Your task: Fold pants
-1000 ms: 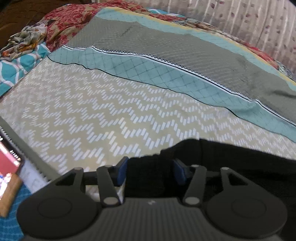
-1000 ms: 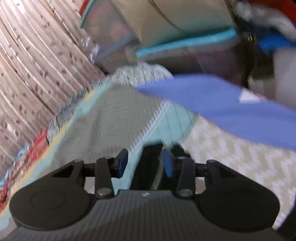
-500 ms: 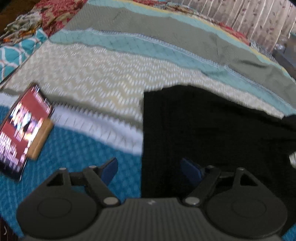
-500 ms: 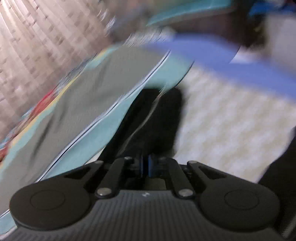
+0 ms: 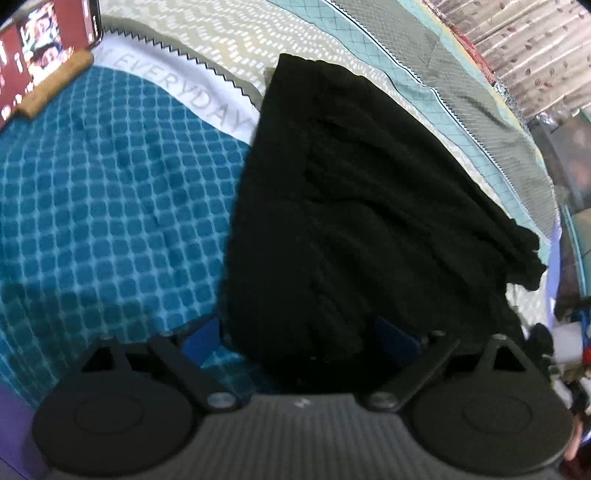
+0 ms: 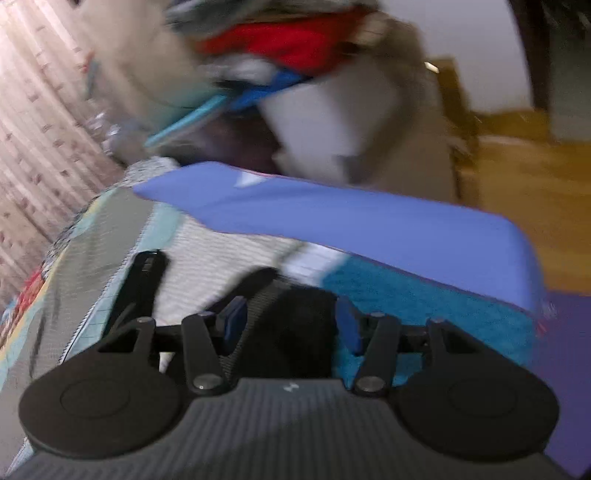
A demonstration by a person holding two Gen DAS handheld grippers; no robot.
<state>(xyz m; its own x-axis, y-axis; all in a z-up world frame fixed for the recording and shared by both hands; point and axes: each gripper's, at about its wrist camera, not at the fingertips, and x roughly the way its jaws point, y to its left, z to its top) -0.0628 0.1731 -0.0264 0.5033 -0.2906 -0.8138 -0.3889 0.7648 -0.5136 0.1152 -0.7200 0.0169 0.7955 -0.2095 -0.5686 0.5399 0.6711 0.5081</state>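
Note:
The black pants lie folded in a thick stack on the bed, running from the near edge toward the far right. My left gripper is open, its blue pads on either side of the near end of the stack. My right gripper is open too, with black pants fabric lying between its blue pads, not pinched. The right wrist view is blurred.
A teal checked blanket covers the bed's left part, over a zigzag-patterned sheet. A phone lies at the far left. A blue pillow lies ahead of the right gripper, a pile of clothes beyond it.
Both grippers have opened and let go of the pants. The left one pulled back over the blanket, so the whole folded stack shows. The right one swung toward the blue pillow.

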